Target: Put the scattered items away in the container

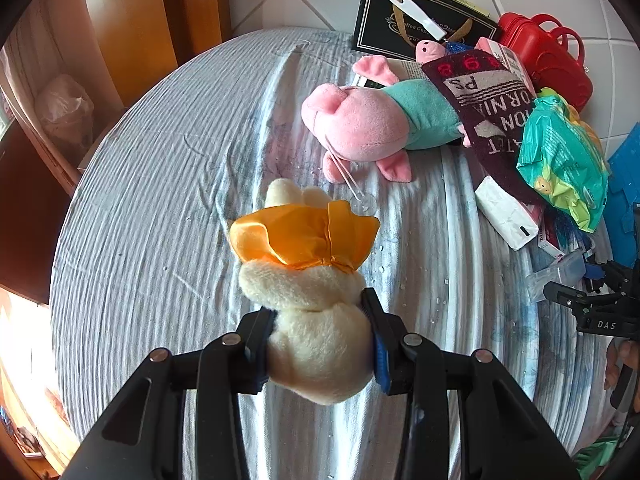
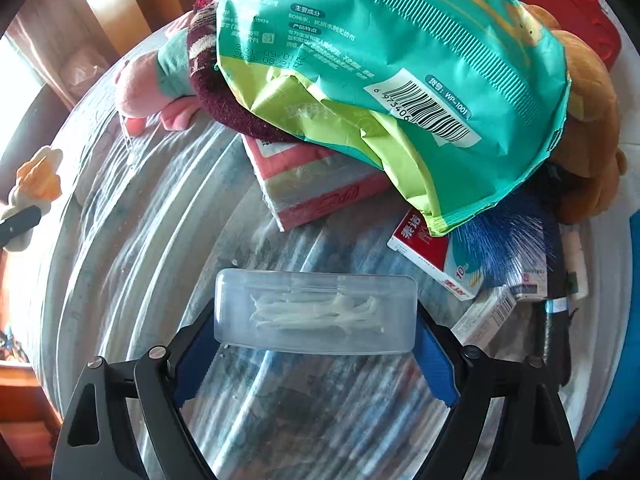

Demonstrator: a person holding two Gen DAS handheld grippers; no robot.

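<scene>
My left gripper (image 1: 320,320) is shut on a cream plush toy with an orange bow (image 1: 312,280), held over the striped cloth. My right gripper (image 2: 316,320) is shut on a clear plastic box of floss picks (image 2: 316,310), gripped by its two ends above the cloth. The right gripper also shows at the right edge of the left wrist view (image 1: 592,300), and the cream plush at the left edge of the right wrist view (image 2: 32,188). No container is clearly identifiable.
A pink plush pig (image 1: 372,124), a maroon knit sock (image 1: 488,104), a teal wipes pack (image 2: 380,60), tissue packs (image 2: 320,188), small boxes (image 2: 432,256), a red case (image 1: 548,56) and a black gift bag (image 1: 416,20) crowd the table's far right. A wooden shelf (image 1: 132,32) stands left.
</scene>
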